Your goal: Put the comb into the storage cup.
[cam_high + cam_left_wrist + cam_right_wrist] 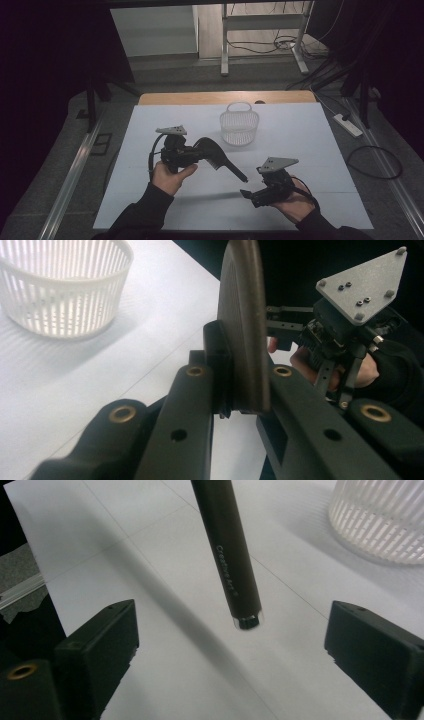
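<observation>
A black hairbrush [217,157] hangs above the white table sheet [300,140]. My left gripper [196,153] is shut on its broad head, and its handle slants down to the right. In the left gripper view the head [243,325] stands on edge, pinched between the two jaws of the left gripper [239,372]. My right gripper [246,194] sits at the front right, open and aimed at the handle's tip. In the right gripper view the handle [225,555] ends between the widely spread jaws of the right gripper [235,630], and neither pad touches it.
A white slotted basket [239,126] stands upright at the back middle of the sheet, also near in both gripper views [60,290] [385,520]. The right gripper [345,330] is visible beyond the brush. Past the table lie cables, a power strip [347,125] and desk legs.
</observation>
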A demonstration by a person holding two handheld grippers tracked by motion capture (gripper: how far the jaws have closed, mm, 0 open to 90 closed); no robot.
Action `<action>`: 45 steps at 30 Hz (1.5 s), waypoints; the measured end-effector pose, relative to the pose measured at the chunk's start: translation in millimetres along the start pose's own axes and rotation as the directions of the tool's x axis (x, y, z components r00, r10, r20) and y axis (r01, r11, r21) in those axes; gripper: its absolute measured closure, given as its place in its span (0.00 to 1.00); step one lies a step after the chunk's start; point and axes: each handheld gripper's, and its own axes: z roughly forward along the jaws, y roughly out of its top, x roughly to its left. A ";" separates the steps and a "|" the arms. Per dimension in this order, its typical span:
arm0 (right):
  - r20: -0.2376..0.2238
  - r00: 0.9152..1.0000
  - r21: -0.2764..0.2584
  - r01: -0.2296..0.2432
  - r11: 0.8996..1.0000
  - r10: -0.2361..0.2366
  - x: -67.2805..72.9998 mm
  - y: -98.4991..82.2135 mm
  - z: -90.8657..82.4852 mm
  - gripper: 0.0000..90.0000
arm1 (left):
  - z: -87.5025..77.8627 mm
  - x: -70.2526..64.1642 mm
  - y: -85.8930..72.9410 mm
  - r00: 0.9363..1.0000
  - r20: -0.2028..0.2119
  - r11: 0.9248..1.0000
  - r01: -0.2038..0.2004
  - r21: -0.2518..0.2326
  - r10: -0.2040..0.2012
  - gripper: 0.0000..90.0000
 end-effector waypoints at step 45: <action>0.018 1.000 0.031 -0.009 0.999 0.008 -21.9 -18.7 -20.7 0.00 | -30.1 18.3 12.6 0.993 -0.118 0.999 -0.009 -0.034 0.005 0.96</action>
